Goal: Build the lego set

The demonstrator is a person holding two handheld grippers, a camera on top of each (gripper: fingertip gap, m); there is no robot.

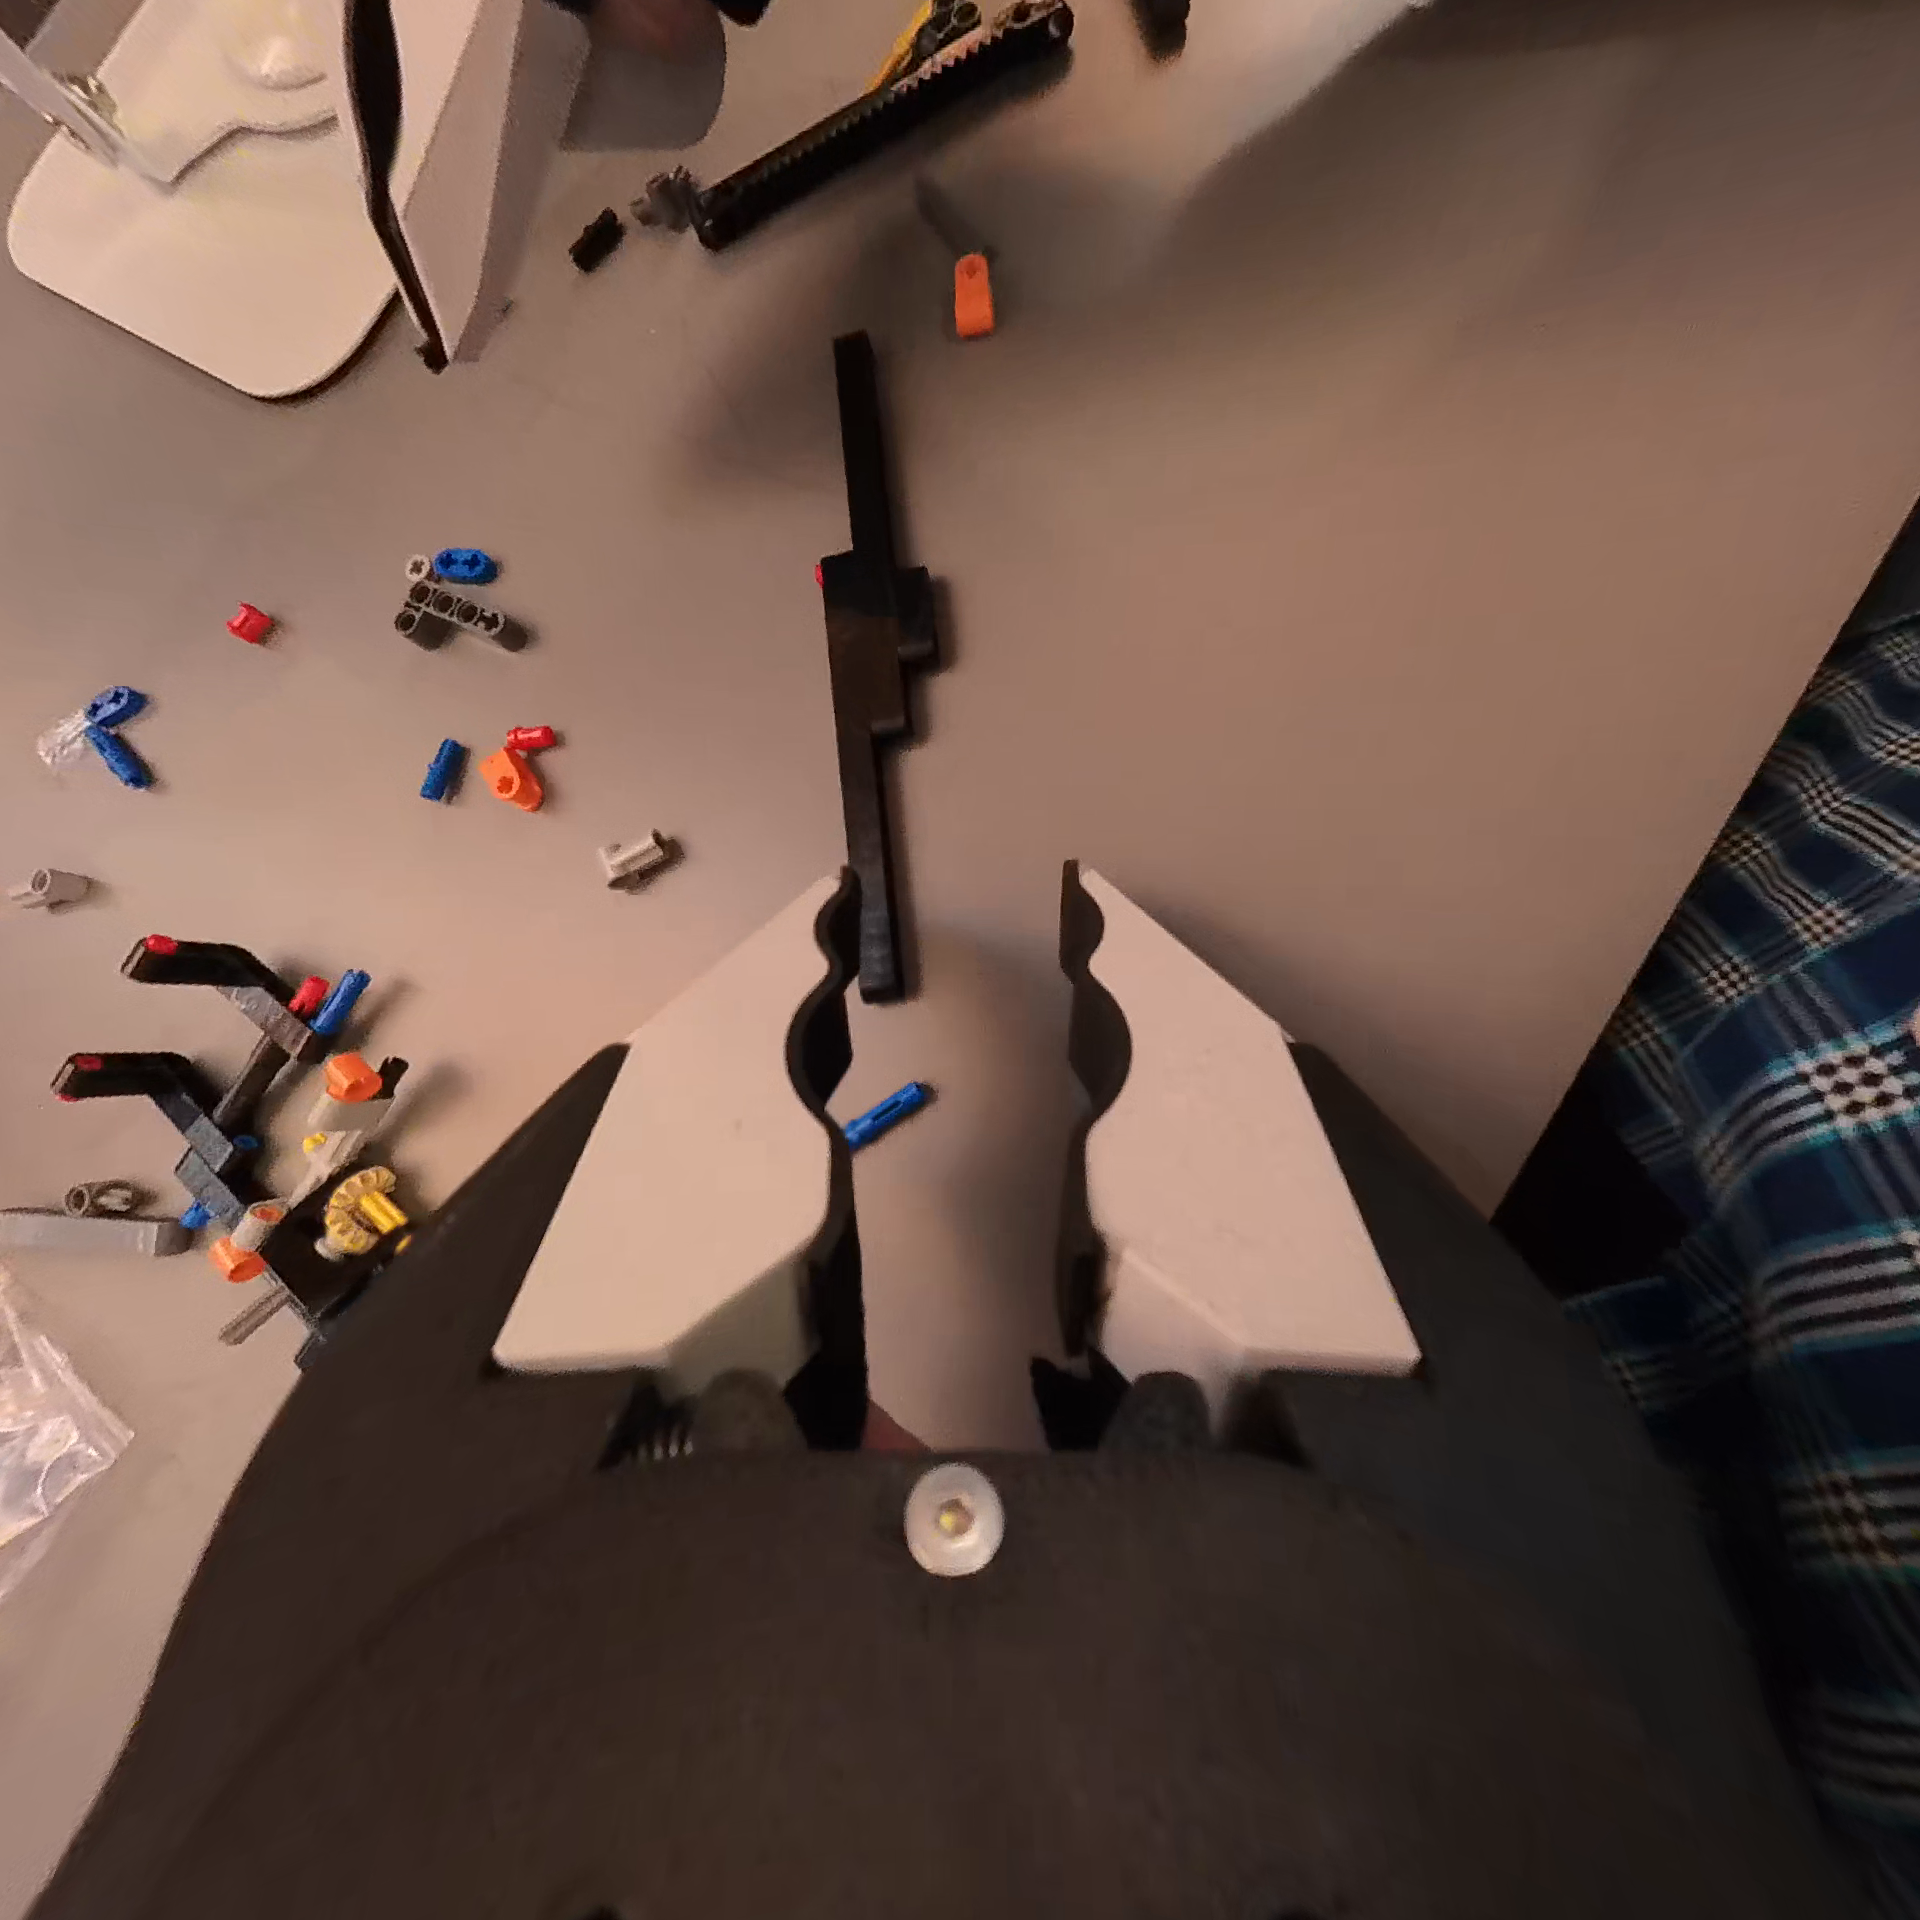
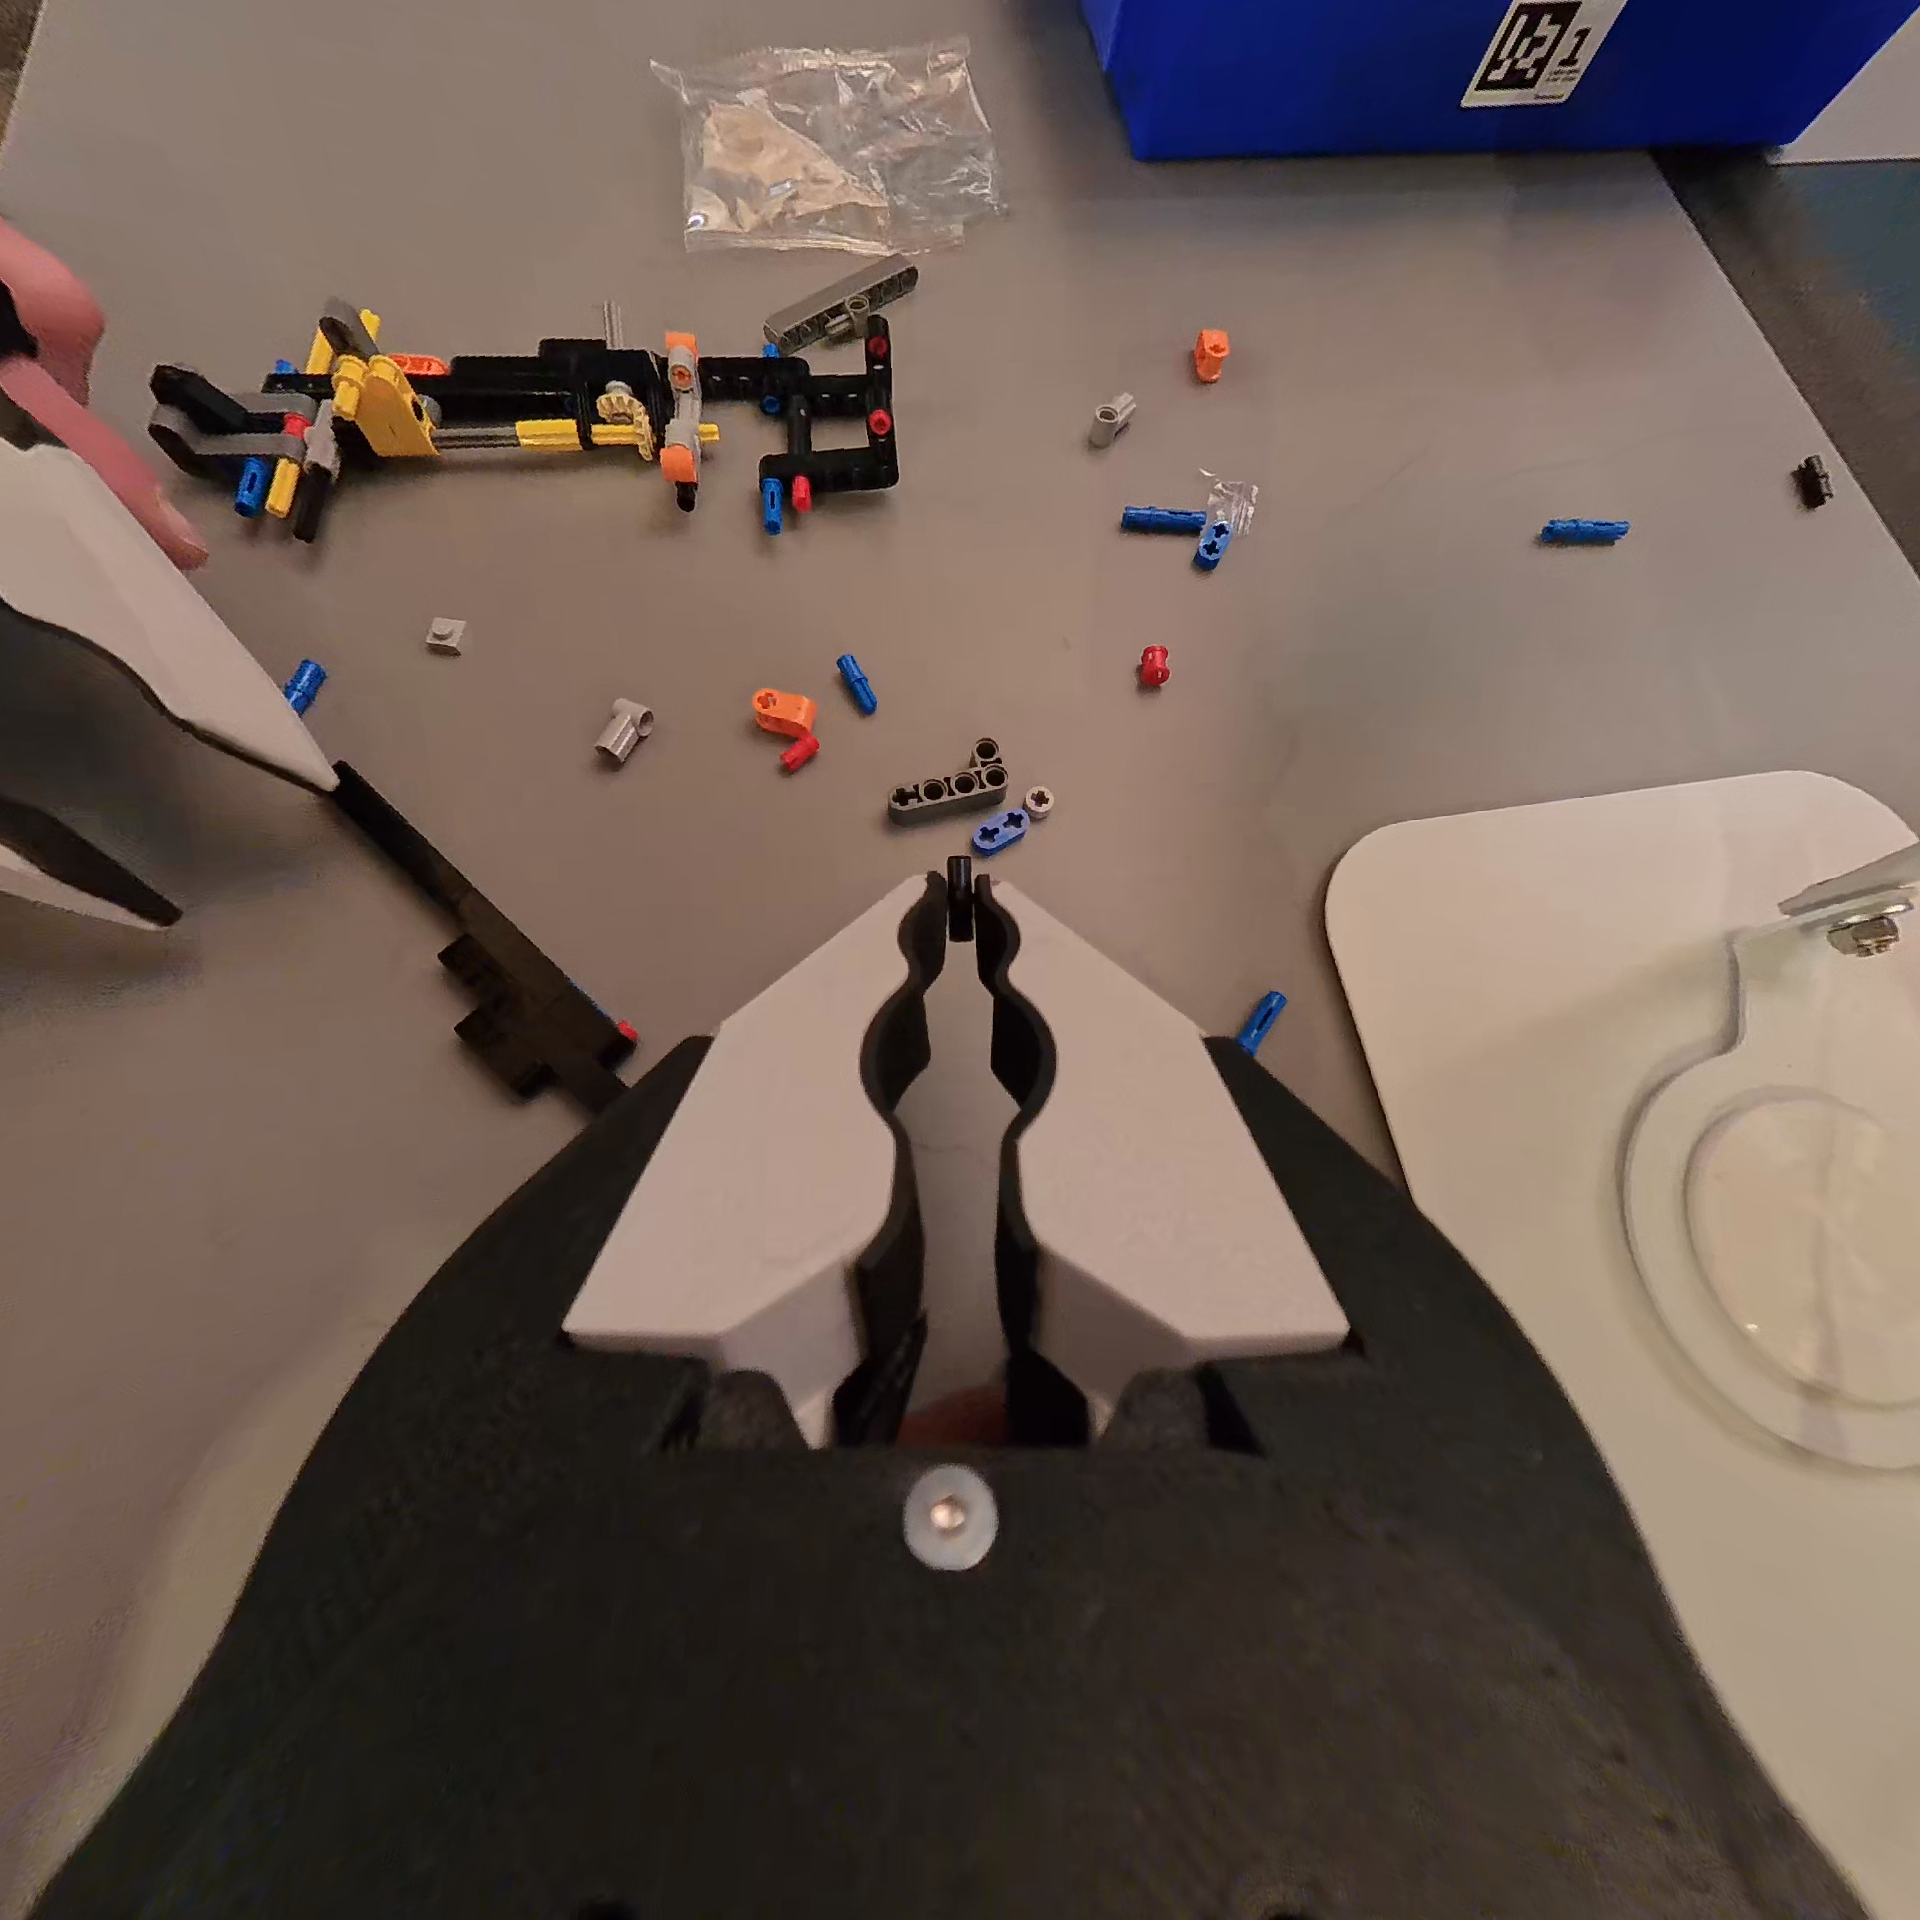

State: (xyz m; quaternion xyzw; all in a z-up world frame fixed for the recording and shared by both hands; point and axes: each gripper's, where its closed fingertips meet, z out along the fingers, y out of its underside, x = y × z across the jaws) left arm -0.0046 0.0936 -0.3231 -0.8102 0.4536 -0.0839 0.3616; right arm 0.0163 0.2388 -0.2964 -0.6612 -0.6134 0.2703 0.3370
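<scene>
My right gripper (image 2: pixel 958 883) has its jaws pinched on a small black pin (image 2: pixel 959 898) above the tabletop (image 2: pixel 1351 644), while my left gripper (image 1: pixel 961 873) gapes empty beside the long black beam (image 1: pixel 871 665) lying flat, the half-built model (image 2: pixel 520 416) farther off.

Ahead of our right gripper (image 2: pixel 961 883), just past its tips, lies a small cluster of short beams (image 2: pixel 951 795). Farther ahead and to the left stretches the long assembly (image 2: pixel 540 416), with a plastic bag (image 2: pixel 831 145) behind it. A box (image 2: pixel 1351 94) stands far ahead to the right. A flat stand base (image 2: pixel 1507 1039) lies to our right. The stepped beam (image 2: pixel 499 966) runs leftward to the left gripper (image 1: pixel 961 883).
</scene>
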